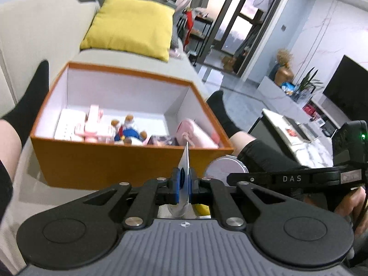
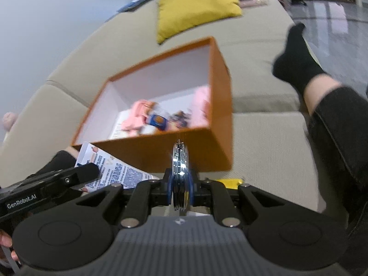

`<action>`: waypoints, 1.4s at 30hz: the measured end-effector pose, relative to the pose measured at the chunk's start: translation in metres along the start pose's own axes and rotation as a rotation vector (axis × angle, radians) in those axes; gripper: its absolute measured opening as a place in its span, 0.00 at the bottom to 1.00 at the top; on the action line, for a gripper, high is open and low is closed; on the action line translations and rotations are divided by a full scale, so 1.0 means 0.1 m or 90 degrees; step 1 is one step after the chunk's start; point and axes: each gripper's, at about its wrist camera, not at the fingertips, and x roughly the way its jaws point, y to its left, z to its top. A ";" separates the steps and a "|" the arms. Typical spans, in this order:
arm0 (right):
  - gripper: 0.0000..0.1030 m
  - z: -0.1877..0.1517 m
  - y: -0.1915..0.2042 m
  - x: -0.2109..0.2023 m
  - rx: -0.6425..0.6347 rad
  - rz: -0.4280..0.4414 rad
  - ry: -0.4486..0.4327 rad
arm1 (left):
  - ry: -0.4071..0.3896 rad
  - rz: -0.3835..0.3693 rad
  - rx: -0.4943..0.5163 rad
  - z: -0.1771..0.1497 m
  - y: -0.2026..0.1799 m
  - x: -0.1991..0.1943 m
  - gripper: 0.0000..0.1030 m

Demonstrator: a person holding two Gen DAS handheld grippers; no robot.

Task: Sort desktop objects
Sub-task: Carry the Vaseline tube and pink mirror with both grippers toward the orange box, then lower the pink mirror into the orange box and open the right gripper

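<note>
An open orange box with white inside stands on the sofa; it also shows in the right wrist view. It holds pink items, a duck plush and a pink case. My left gripper is shut on a thin printed card, held edge-on just in front of the box's near wall. The card's printed face shows in the right wrist view. My right gripper is shut on a round silver tin, seen edge-on before the box's near wall; its flat face shows in the left wrist view.
A yellow cushion lies on the beige sofa behind the box. The person's legs in black socks flank the box. A low marble table and a TV stand are at the right. A yellow item lies under my right gripper.
</note>
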 end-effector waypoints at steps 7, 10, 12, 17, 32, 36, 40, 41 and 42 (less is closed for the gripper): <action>0.14 0.38 0.36 -0.19 -0.085 0.006 -0.028 | -0.048 -0.024 0.016 0.30 0.00 -0.33 0.06; 0.14 0.55 0.50 -0.15 -0.117 -0.016 -0.032 | -0.064 -0.013 0.015 0.47 0.05 -0.37 0.06; 0.14 0.66 0.55 -0.10 -0.131 -0.021 -0.033 | -0.075 0.000 0.019 0.57 0.09 -0.37 0.06; 0.14 0.92 0.67 0.07 -0.152 -0.031 -0.026 | -0.091 0.018 0.021 0.80 0.18 -0.28 0.06; 0.14 1.57 0.60 1.14 -0.205 -0.120 0.063 | -0.074 0.051 0.008 1.26 0.58 0.24 0.06; 0.14 1.66 0.51 1.43 -0.210 -0.142 0.101 | -0.059 0.046 0.011 1.32 0.63 0.39 0.06; 0.14 1.70 0.45 1.72 -0.215 -0.152 0.145 | -0.044 0.039 0.014 1.36 0.66 0.55 0.06; 0.14 1.71 0.43 1.80 -0.210 -0.150 0.162 | -0.041 0.039 0.012 1.37 0.67 0.59 0.06; 0.14 1.71 0.42 1.87 -0.210 -0.147 0.174 | -0.037 0.039 0.011 1.37 0.69 0.63 0.06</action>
